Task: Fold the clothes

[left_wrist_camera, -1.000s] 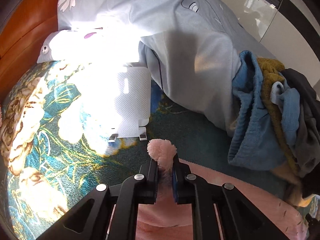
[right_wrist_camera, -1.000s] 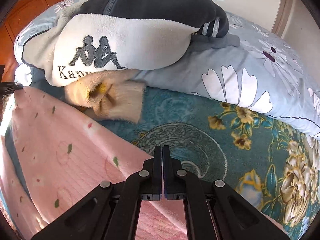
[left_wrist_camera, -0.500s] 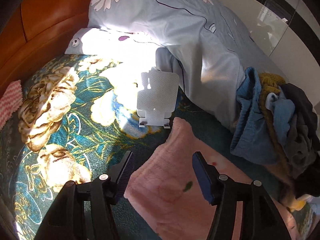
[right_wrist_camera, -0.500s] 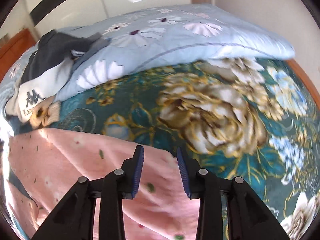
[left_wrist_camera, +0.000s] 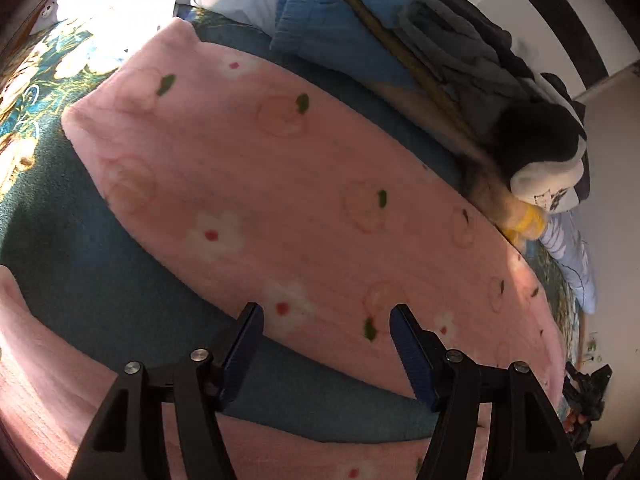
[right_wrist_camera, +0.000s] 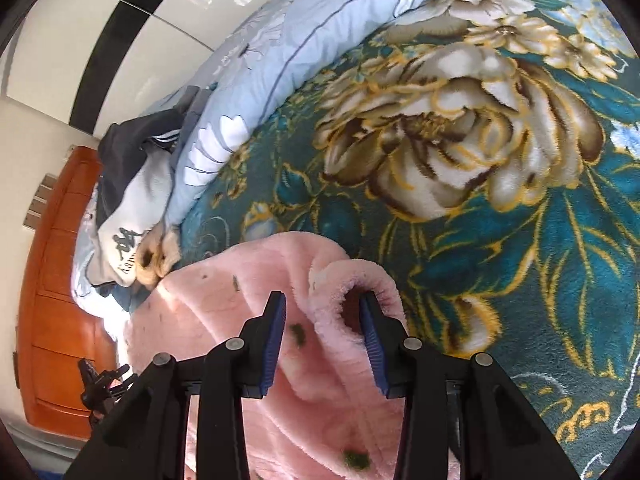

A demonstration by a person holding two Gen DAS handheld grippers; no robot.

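Teal flowered bedspread [right_wrist_camera: 520, 208] is carrying the pink garment [left_wrist_camera: 280, 184], lying spread flat. Both the left gripper [left_wrist_camera: 326, 344] and right gripper [right_wrist_camera: 322, 332] are gaping wide, holding nothing; the right is straddling a fuzzy cuff [right_wrist_camera: 360, 280], needing a full bite.

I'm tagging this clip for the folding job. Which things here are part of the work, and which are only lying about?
In the job:
pink fleece garment
left gripper, open above it
right gripper, open around a pink cuff

Lying about:
pile of clothes
grey and navy sweatshirt
pale blue floral quilt
teal flowered blanket underneath
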